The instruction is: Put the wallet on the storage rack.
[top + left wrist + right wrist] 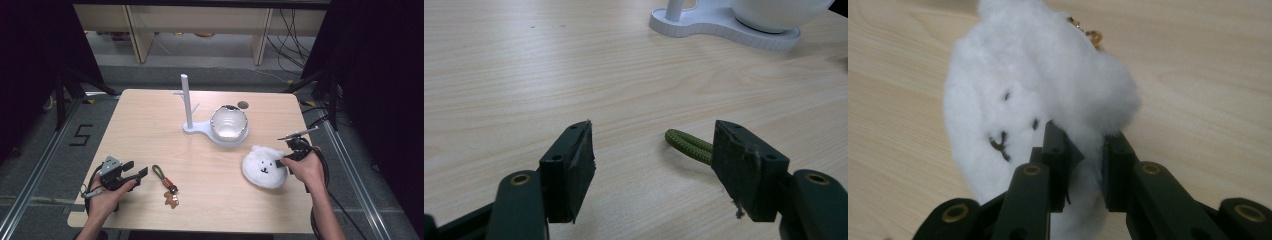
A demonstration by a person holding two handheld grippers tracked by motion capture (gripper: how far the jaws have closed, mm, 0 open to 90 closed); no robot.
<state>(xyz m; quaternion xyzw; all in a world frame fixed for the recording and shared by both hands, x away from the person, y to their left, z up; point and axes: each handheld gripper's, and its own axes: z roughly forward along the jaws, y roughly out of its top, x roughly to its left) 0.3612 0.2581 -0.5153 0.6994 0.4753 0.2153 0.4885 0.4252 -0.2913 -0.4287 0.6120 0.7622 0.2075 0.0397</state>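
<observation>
A white fluffy bear-face plush [264,167] lies on the table at the right. My right gripper [284,159] is shut on the plush's right edge. In the right gripper view the plush [1038,100] is tilted up off the wood, its fur pinched between the two pads [1085,155], and a small gold clasp [1089,34] shows at its far end. My left gripper [137,172] rests at the front left with jaws open and nothing between them [654,165]. A green cord loop [689,145] of a keychain [165,184] lies just past the right jaw.
A white stand with an upright post [187,102] and side pegs holds a shiny round bowl [229,122] at the table's middle back. A small dark disc [243,105] lies behind the bowl. Table edges are close to both hands.
</observation>
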